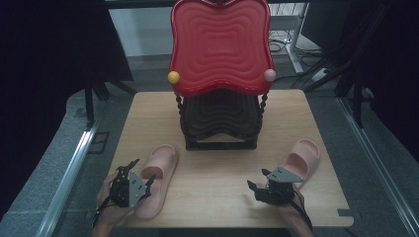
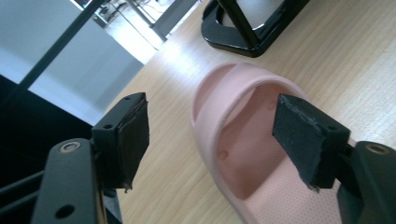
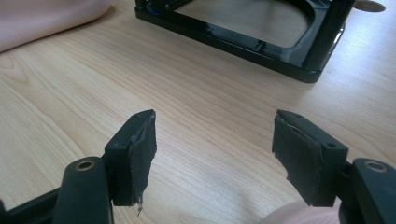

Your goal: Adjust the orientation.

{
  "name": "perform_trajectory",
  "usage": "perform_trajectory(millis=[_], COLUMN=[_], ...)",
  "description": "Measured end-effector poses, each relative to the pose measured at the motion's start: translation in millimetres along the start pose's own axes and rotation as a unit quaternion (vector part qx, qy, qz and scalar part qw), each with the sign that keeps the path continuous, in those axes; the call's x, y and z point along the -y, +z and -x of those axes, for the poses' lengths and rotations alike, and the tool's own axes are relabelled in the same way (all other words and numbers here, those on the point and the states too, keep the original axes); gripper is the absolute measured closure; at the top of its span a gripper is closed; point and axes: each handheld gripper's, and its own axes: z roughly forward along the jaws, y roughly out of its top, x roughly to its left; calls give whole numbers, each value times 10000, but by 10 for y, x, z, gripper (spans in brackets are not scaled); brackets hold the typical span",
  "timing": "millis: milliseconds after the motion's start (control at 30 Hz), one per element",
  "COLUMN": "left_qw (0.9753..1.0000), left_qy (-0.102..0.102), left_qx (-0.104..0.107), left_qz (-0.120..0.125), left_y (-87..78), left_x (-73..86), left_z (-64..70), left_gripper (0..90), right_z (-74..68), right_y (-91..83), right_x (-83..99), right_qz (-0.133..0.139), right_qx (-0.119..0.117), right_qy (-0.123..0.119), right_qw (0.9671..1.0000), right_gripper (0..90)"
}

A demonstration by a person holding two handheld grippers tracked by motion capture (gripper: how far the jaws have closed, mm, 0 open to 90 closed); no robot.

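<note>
Two pink slippers lie on the wooden table. At the front left, the left slipper has my left gripper open at its near side. In the left gripper view this gripper straddles the slipper's left edge: the slipper lies ahead, one fingertip is over its footbed and the other is over bare wood. The right slipper lies at the front right. My right gripper is open just left of its heel, and nothing lies between its jaws.
A two-tier rack stands mid-table, with a red wavy tray on top and a black tray below. A yellow ball and a pink ball cap its posts. Its black base lies ahead of the right gripper.
</note>
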Motion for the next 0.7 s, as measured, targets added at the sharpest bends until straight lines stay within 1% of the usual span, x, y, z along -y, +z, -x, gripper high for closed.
perform_trajectory(millis=[67, 100, 133, 167, 200, 267, 300, 367, 433, 467, 500, 533, 567, 600, 633, 700], left_qw=[10000, 9999, 9998, 9998, 9999, 9999, 9999, 9997, 9990, 9985, 9969, 9969, 9956, 9948, 9929, 9915], left_qy=[-20, -21, -21, -21, 4, 10, -6, -78, -90, -96, -93, -93, -72, -51, -31, -41], left_qx=[-93, -134, -181, -179, -166, -131, -45, 78, 213, 261, 434, 434, 516, 565, 689, 763], left_qz=[28, 26, 30, 35, 22, -61, -102, -230, -393, -481, -649, -649, -772, -843, -967, -1049], left_y=[-20, -34, -52, -72, -93, -144, -169, -207, -220, -225, -239, -239, -245, -250, -266, -279], left_x=[-1, 0, 2, 3, 7, 38, 68, 147, 231, 269, 337, 337, 379, 404, 467, 513], left_z=[-12, -22, -36, -55, -76, -112, -127, -137, -132, -123, -101, -101, -82, -72, -44, -12], left_gripper=[320, 320, 376, 376, 491, 623, 623, 744, 858, 858, 894, 898, 899, 899, 899, 899], right_z=[11, 11, 19, 19, 27, 35, 35, 51, 70, 70, 75, 75, 70, 70, 70, 67], right_y=[-2, -2, -3, -3, -1, -8, -8, -9, 2, 2, 4, 4, -2, -5, -7, -2], right_x=[-1, -1, 0, 0, -4, -11, -11, -11, -2, -2, 0, 0, -2, -5, -7, -9], right_qz=[-2, -2, -12, -12, -16, -12, -12, -9, -21, -21, -44, -44, -19, -20, -10, -19], right_qx=[28, 28, 42, 42, 61, 68, 68, 75, 85, 85, 110, 110, 102, 108, 113, 121], right_qy=[-1, -1, 26, 26, 22, 28, 28, 20, 69, 69, 60, 60, 58, 45, 44, 63], right_qw=[10000, 10000, 10000, 10000, 10000, 10000, 10000, 10000, 9999, 9999, 9999, 9999, 9999, 9999, 9999, 9999], right_gripper=[308, 308, 308, 308, 307, 308, 308, 308, 308, 308, 308, 308, 308, 308, 307, 308])
